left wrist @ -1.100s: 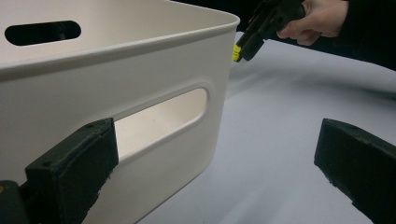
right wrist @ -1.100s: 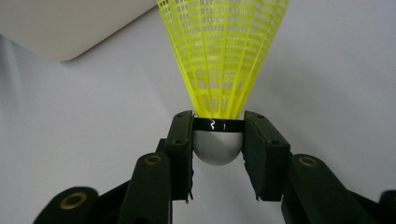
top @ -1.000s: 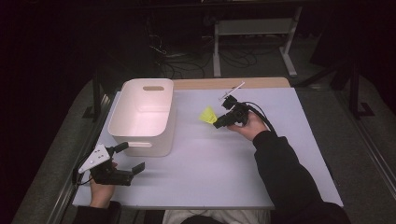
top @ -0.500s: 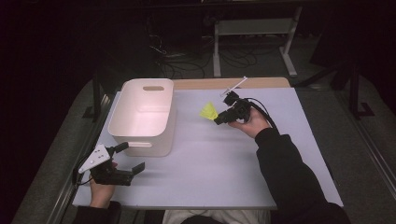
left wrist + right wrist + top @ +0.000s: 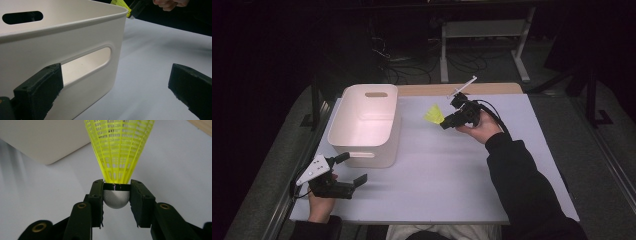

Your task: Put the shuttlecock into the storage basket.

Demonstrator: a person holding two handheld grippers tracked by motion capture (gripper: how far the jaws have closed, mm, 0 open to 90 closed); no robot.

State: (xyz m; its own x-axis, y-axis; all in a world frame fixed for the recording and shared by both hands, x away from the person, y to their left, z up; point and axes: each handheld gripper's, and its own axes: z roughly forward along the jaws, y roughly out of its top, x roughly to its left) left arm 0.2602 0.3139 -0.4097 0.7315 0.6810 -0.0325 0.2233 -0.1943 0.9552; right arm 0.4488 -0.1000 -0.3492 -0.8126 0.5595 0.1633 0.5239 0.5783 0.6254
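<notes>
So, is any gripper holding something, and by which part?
The right gripper holds the yellow shuttlecock by its rounded white head; the left gripper, open, holds nothing.

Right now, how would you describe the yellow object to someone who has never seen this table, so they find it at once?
Start at the white bin on the table's left side, then look just right of its far corner. There the right gripper holds a shuttlecock by its rounded cork. Its bright yellow mesh skirt is the table's only vivid colour.

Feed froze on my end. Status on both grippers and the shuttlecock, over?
Right gripper shut on yellow shuttlecock, lifted beside the white bin. Left gripper open, empty, near bin's handle slot. Nothing blocking.
</notes>
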